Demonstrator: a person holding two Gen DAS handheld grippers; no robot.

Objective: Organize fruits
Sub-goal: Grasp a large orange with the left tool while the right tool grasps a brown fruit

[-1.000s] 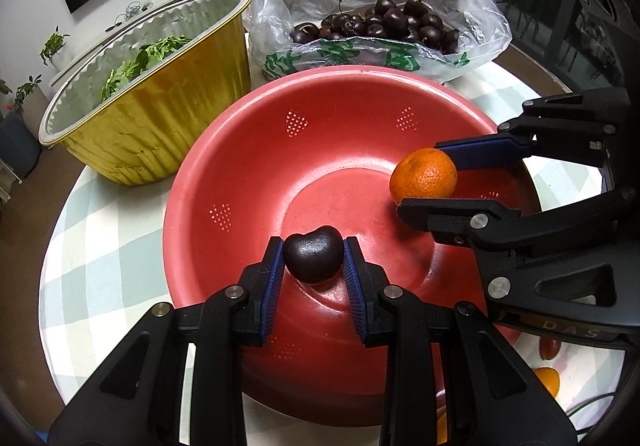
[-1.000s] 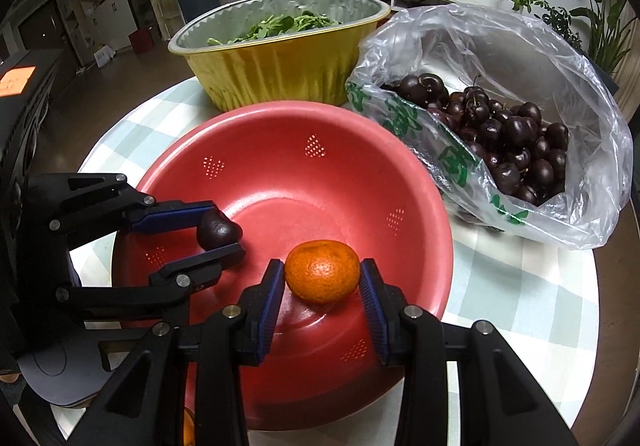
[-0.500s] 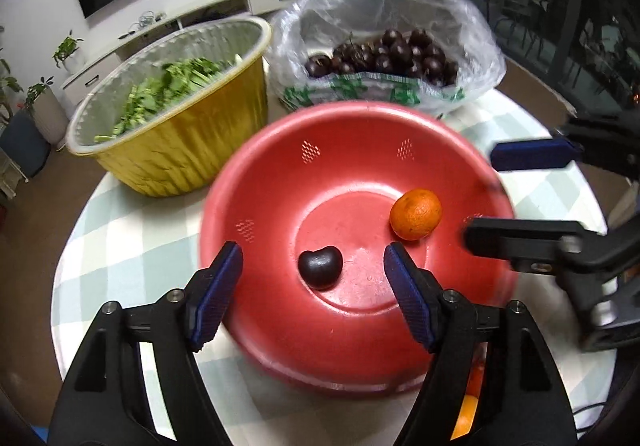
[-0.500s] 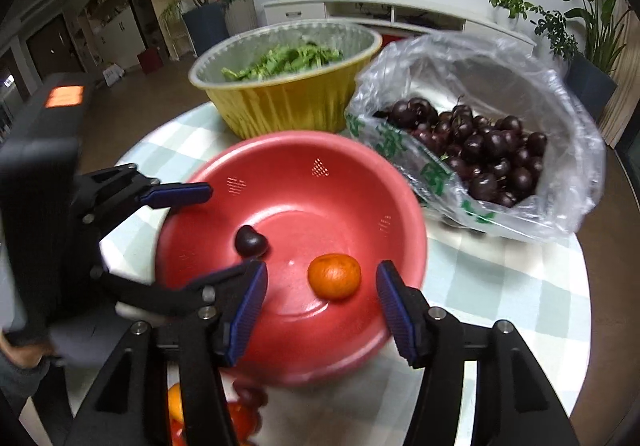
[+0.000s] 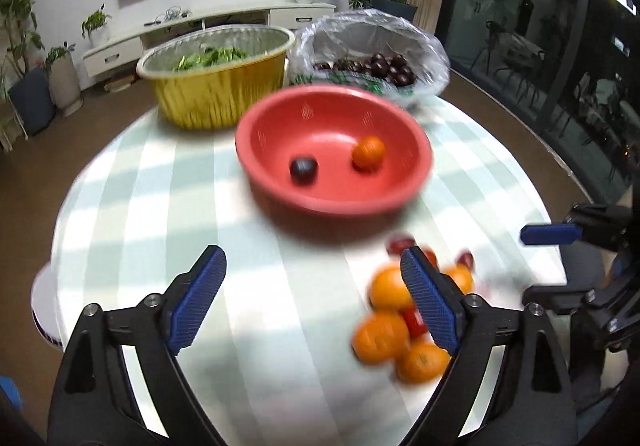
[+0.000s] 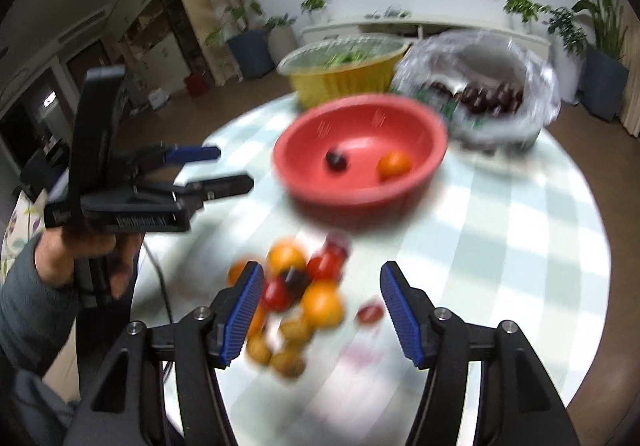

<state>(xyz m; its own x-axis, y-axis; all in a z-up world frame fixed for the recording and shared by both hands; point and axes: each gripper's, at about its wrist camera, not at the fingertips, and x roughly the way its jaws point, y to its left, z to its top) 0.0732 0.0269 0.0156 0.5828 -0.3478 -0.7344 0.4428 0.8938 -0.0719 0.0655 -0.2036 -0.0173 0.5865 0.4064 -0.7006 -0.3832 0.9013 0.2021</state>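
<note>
The left gripper is seen with its jaws spread wide and nothing between them; they have just been opening. The right gripper is likewise released, its jaws having just been opening, with only the worktop beneath.

Ahead of both grippers a red colander bowl is set, with a dark cherry and a mandarin lying apart inside it. Beyond it a gold foil tub of greens and a plastic bag of cherries are placed side by side.

A blurred heap of loose fruit is shown just ahead of the right gripper's left finger; in the left wrist view the heap is partly hidden behind the right finger. Only in the right wrist view are small brown fruits and the person's hand on the left gripper's handle revealed.
</note>
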